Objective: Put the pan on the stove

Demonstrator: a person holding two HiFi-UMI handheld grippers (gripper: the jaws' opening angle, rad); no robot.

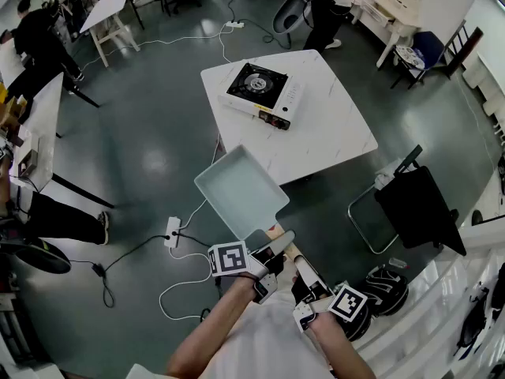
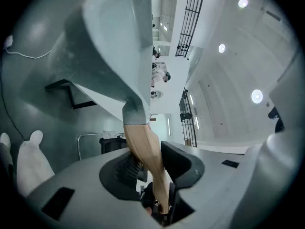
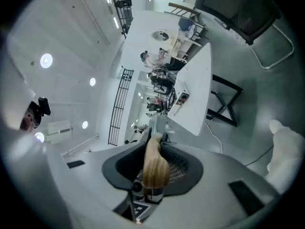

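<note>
Left gripper (image 2: 150, 159): jaws closed on the wooden handle (image 2: 143, 144), gripping it at mid-length, closer to the bowl. Right gripper (image 3: 155, 159): jaws closed on the same handle at its butt end.

In the head view the left gripper (image 1: 270, 253) sits ahead of the right gripper (image 1: 306, 284), so the left one is nearer the load.

Pan (image 1: 241, 192): rectangular, pale, empty, held in the air. It lies far and slightly left of the grippers, at the near corner of the table (image 1: 339, 133). Its long axis runs from the grippers out toward the table.

Stove (image 1: 260, 93): on the table's far-left part, beyond the pan and well apart from it. The coming move is judged to be a forward carry.

The tabletop between them looks bare. A black chair (image 1: 418, 208) stands right, clear of the path. A power strip (image 1: 172, 232) lies on the floor to the left.
</note>
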